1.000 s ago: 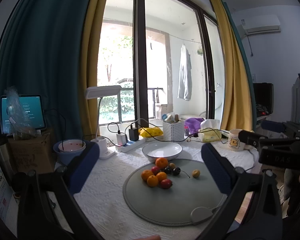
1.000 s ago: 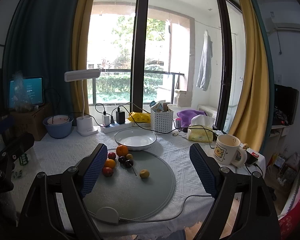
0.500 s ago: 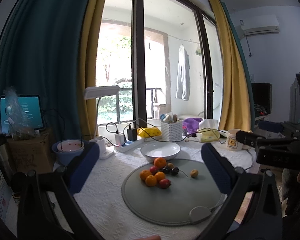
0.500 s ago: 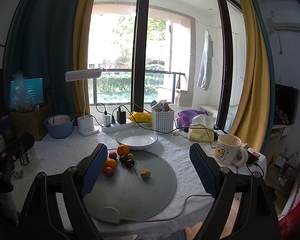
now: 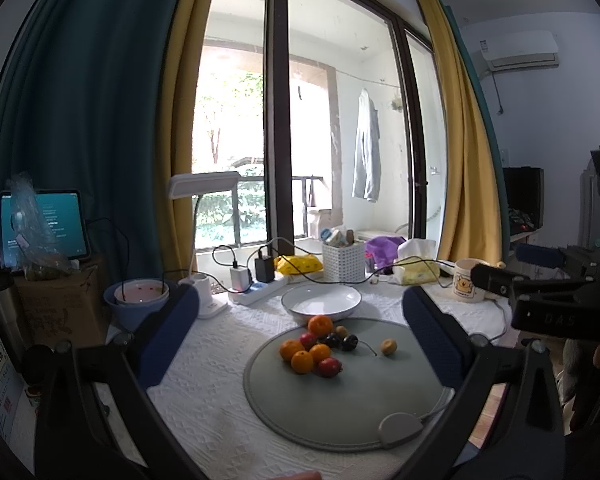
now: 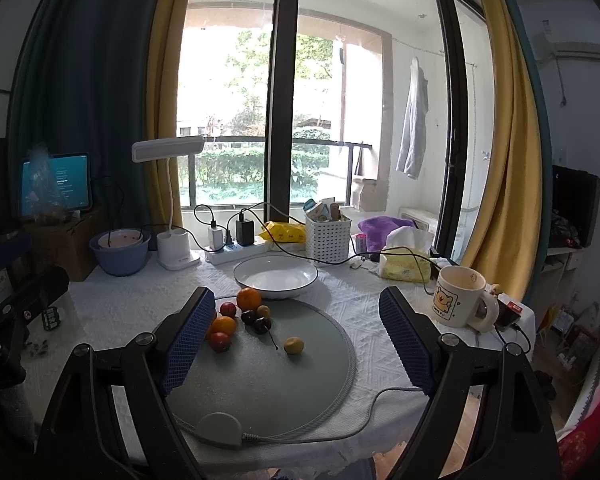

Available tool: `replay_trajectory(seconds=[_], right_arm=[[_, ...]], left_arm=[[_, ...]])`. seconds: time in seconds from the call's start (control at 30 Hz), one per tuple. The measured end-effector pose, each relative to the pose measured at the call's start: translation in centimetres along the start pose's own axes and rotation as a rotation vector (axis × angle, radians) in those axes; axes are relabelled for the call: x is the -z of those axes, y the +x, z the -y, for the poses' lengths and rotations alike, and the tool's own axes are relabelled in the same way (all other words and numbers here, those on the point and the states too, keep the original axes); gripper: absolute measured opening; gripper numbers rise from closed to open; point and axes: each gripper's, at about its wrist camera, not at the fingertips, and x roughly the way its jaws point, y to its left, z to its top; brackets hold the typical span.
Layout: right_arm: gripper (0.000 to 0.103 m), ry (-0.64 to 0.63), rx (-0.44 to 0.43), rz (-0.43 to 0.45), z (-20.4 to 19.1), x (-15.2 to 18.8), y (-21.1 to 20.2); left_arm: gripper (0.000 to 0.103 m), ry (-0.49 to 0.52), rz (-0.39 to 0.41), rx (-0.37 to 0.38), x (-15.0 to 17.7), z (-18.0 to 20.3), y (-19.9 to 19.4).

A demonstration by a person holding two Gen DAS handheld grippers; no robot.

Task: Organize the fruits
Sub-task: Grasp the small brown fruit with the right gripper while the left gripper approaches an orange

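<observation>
Fruits (image 6: 244,318) all lie on the round grey mat (image 6: 300,384) just before the empty white bowl (image 6: 276,276), none sorted yet, while left claw (image 5: 300,334) and right claw (image 6: 296,332) hover spread, holding nothing.

Left tongs (image 5: 300,330): matte black arms with silver round-head screws at the joints, ending in blue ribbed pads (image 5: 171,330). Right tongs (image 6: 296,336): the same black frame and silver screws, with blue pads (image 6: 189,334) in a fine grid texture. Seen from the left wrist camera, a black housing carries faint embossed lettering; a patch of bare skin shows beside it.
</observation>
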Motion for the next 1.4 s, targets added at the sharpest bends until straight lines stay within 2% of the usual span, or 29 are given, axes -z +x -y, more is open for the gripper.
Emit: replay_trajectory(seconds=[0.43,0.67,0.97,1.13,1.17,1.23,1.4], right_arm=[[0.087,0.005,-0.003,-0.035,0.3,0.7,1.5],[0.087,0.013,0.002,-0.122,1.2,1.9,5.3],[0.086,0.044,-0.021,-0.277,2.9,3.9,11.0],[0.084,0.051,-0.044,-0.331,3.4,4.7,13.8],[0.083,0.052,-0.049,-0.343,3.5,4.9,14.4],[0.082,0.054,-0.060,-0.372,3.7,5.2,15.6],[0.081,0.052,-0.094,-0.422,3.7,5.9,18.2]], left_arm=[[0.102,-0.005,-0.047,0.008,0.6,0.4,1.5],[0.102,-0.015,-0.175,0.014,2.2,0.3,5.5],[0.102,-0.029,-0.392,0.023,5.2,0.2,12.5],[0.101,-0.025,-0.465,0.033,6.4,0.3,15.5],[0.100,-0.026,-0.481,0.033,6.7,0.3,16.2],[0.085,-0.030,-0.508,0.032,7.2,0.2,17.2],[0.064,-0.066,-0.606,0.004,8.8,-0.7,20.2]])
